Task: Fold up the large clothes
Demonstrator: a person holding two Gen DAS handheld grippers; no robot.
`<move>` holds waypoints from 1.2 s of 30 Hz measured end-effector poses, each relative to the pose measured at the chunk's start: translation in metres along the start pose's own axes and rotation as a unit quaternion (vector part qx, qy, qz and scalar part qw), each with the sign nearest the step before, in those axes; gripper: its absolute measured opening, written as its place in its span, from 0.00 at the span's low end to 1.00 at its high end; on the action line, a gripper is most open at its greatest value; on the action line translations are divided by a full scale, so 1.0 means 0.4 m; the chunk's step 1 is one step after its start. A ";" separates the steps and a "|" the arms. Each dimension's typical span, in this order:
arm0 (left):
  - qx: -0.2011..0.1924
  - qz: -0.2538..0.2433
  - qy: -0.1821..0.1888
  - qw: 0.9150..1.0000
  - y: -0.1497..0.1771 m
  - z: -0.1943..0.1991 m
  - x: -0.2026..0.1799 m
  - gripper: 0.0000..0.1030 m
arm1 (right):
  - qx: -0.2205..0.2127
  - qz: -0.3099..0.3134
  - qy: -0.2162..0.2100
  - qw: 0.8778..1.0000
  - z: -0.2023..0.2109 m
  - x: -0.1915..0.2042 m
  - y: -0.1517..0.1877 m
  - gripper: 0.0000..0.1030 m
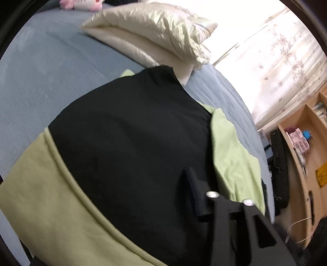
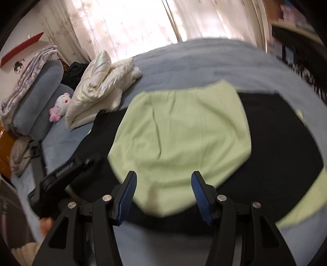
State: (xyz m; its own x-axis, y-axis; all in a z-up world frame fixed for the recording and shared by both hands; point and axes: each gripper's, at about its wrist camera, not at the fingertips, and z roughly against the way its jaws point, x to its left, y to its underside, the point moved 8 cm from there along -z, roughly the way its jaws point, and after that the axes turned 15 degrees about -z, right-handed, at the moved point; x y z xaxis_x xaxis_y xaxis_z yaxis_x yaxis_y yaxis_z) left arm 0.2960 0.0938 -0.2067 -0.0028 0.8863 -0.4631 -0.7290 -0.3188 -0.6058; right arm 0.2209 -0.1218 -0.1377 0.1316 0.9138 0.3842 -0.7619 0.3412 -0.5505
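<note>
In the right wrist view, the right tool (image 2: 163,194) sits nearest at 6 o'clock, its blue ribbed pads (image 2: 128,196) spread wide apart with nothing between them. Just past them lies the large black garment with pale green sleeves and hem band (image 2: 276,147), spread flat on the grey-blue bed (image 2: 204,61). One green sleeve is folded across the black body at the centre; a green strip shows at 4 o'clock. At 8 o'clock the left tool (image 2: 69,169) reaches over the garment's edge.

In the left wrist view, only part of the left tool (image 1: 214,196) shows at 5 o'clock, against the black cloth (image 1: 122,133); I cannot tell how far it is open or whether it grips anything. Further off, at 12 o'clock, a shiny cream pillow (image 1: 151,30) touches the garment's far edge. Beyond, at 11 o'clock, lies a pink and white plush toy (image 1: 81,4).
</note>
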 end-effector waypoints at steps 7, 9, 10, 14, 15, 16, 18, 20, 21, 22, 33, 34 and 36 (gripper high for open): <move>-0.038 -0.057 -0.026 0.997 -0.013 0.048 0.001 0.15 | -0.047 0.060 0.037 0.996 -0.133 0.012 -0.075 0.25; -0.042 -0.066 -0.032 0.996 -0.017 0.057 -0.007 0.14 | -0.019 0.064 0.066 0.996 -0.202 -0.018 -0.048 0.24; -0.045 -0.074 -0.038 0.996 -0.017 0.068 -0.013 0.13 | -0.004 0.062 0.069 0.996 -0.228 -0.032 -0.030 0.24; -0.058 -0.125 -0.077 0.987 -0.035 0.109 -0.057 0.11 | -0.022 0.058 0.051 0.997 -0.228 -0.048 -0.013 0.24; -0.065 -0.138 -0.083 0.985 -0.043 0.124 -0.075 0.11 | -0.023 0.058 0.051 0.997 -0.226 -0.049 -0.012 0.24; -0.076 -0.156 -0.087 0.981 -0.057 0.143 -0.104 0.10 | -0.024 0.059 0.049 0.997 -0.226 -0.050 -0.010 0.24; -0.092 -0.188 -0.093 0.973 -0.072 0.173 -0.154 0.09 | -0.025 0.055 0.044 0.997 -0.225 -0.054 -0.008 0.24; -0.107 -0.223 -0.091 0.965 -0.092 0.199 -0.223 0.09 | -0.024 0.046 0.036 0.998 -0.223 -0.062 -0.007 0.24; -0.112 -0.237 -0.089 0.961 -0.100 0.207 -0.253 0.09 | -0.022 0.041 0.032 0.998 -0.224 -0.061 -0.009 0.24; -0.117 -0.252 -0.087 0.957 -0.107 0.215 -0.287 0.09 | -0.020 0.032 0.026 0.999 -0.219 -0.063 -0.008 0.24; -0.135 -0.388 -0.060 0.910 -0.102 0.220 -0.654 0.09 | 0.038 -0.126 -0.089 0.987 -0.063 -0.149 0.024 0.24; -0.133 -0.404 -0.055 0.903 -0.085 0.213 -0.695 0.09 | 0.038 -0.154 -0.096 0.983 -0.036 -0.177 0.022 0.24; -0.126 -0.423 -0.044 0.896 -0.053 0.203 -0.755 0.09 | 0.016 -0.192 -0.086 0.978 0.023 -0.241 0.009 0.24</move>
State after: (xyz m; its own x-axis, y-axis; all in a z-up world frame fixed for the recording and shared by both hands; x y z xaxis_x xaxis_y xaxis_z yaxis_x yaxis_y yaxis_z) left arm 0.2567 -0.1401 -0.0017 0.4148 0.8666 0.2775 -0.3177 0.4237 -0.8482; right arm 0.1996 -0.2108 -0.1700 0.3046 0.6686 0.6784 -0.6976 0.6415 -0.3191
